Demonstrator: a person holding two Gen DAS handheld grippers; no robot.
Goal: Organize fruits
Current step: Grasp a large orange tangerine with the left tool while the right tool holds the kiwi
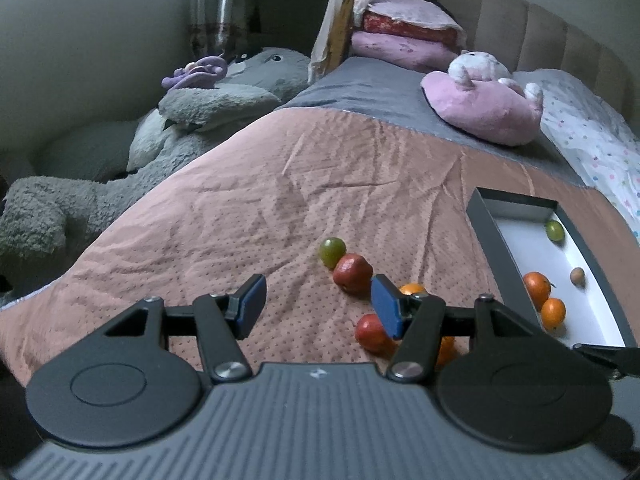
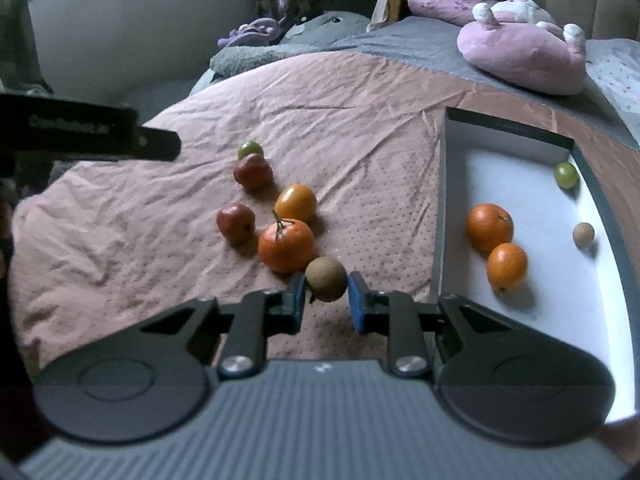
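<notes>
Pink dotted bedspread [image 2: 160, 220] covers the bed you work over, with a grey blanket, a pink plush toy [image 2: 524, 56] and stacked pillows toward the headboard, and a big grey plush [image 1: 192, 120] off the bed's left edge.

Your right gripper [image 2: 326, 292] has its jaws closed on a brown round fruit [image 2: 326, 278], one blue pad pressing each side of it. That fruit is nearly a ball, so no long axis can be told; it sits near the bedspread's near edge, just left of the box.

Loose fruit lies beyond it on the bedspread: a stemmed orange [image 2: 286, 245] touching the brown fruit, its stem tilted up and away from you, a yellow-orange fruit [image 2: 296, 203] just behind that, two red fruits [image 2: 236, 222] [image 2: 253, 171] to the left, and a green one [image 2: 250, 149] farthest off, touching the far red fruit.

The open box [image 2: 442, 184] lies by the bed's right side, its long axis running away from you. Inside are two oranges [image 2: 489, 227] [image 2: 507, 266] touching each other by the left wall, a green fruit [image 2: 566, 175] in the far right corner, and a small tan ball [image 2: 583, 234] by the right wall.

Your left gripper [image 1: 318, 306] hangs over the bedspread with its jaws apart and nothing between them.
</notes>
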